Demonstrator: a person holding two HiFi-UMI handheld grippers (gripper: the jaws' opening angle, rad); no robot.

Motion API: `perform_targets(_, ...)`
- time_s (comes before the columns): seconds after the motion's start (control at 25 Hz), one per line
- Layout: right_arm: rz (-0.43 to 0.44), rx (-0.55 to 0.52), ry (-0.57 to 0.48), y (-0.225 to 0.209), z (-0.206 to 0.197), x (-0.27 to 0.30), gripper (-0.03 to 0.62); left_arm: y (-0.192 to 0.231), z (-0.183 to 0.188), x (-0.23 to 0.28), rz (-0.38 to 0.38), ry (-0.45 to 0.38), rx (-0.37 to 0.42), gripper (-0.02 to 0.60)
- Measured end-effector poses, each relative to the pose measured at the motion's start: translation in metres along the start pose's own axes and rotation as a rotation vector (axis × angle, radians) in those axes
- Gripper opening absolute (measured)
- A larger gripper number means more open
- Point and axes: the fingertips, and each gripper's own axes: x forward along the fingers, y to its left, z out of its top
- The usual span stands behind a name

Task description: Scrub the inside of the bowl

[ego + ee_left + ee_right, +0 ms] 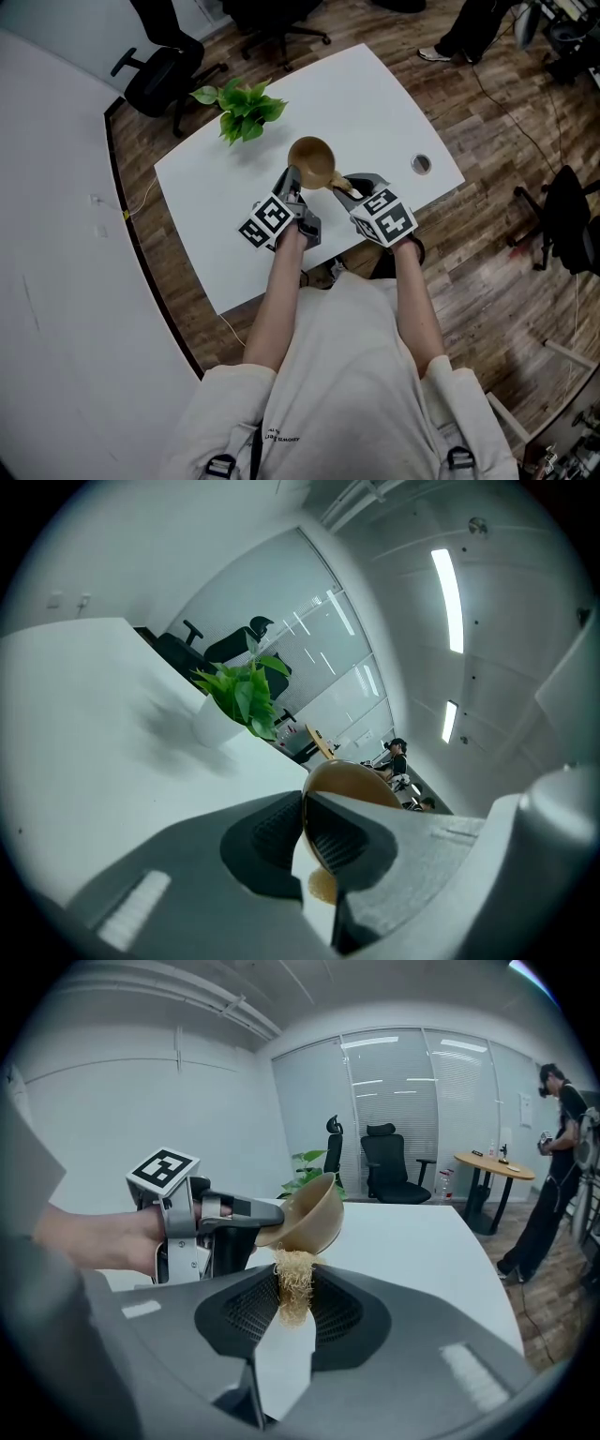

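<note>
Desk (375,103); scrubber fibres (293,1290) plain, right gripper view

Bowl (311,159) over the tabletop (375,103), plant (242,111) behind
Left hand-held gripper (294,180) on the bowl's rim; scrubber (294,1288) (in right hand-held gripper (347,187)) beside it.

The room was evenly bright. Two ceiling light strips (448,585) glared at two o'clock in the left gripper view. The plant (246,694) threw a soft shadow on the white table (75,761) toward eight o'clock. Both gripper views bent strongly inside dark round edges.
</note>
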Motion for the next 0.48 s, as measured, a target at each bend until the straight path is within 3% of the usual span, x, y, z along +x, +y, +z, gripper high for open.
perform_targets(0.48, 0.056, -0.026, 0.046, 0.023, -0.015, 0.022, 0.114, -0.017, -0.019, -0.004, -0.051, 0.013, -0.042, 0.015)
